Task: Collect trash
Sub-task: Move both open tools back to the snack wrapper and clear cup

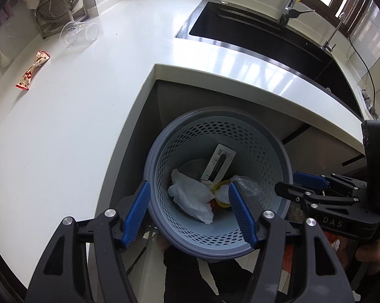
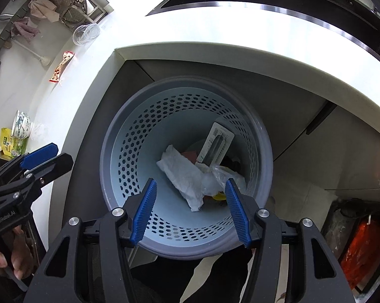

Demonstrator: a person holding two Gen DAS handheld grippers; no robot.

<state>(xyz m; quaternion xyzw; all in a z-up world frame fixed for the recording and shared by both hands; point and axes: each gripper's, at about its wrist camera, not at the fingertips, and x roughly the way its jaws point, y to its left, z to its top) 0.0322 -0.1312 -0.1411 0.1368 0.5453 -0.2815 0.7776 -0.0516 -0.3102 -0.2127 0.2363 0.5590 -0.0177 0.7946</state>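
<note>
White table (image 1: 71, 126) is still carrying two pieces of trash: at far left, a red-and-white wrapper (image 1: 32, 69) is lying flat, its long axis running from lower left to upper right; beside it, a clear plastic cup (image 1: 78, 34) is lying on its side, mouth pointing left. Below the table edge, the blue perforated bin (image 1: 270, 174) is already holding crumpled paper, a carded package and plastic film. Left tongs (image 1: 190, 217) and right tongs (image 2: 190, 214) are hanging wide and empty over the bin. Judgement: collection is partly done.
</note>
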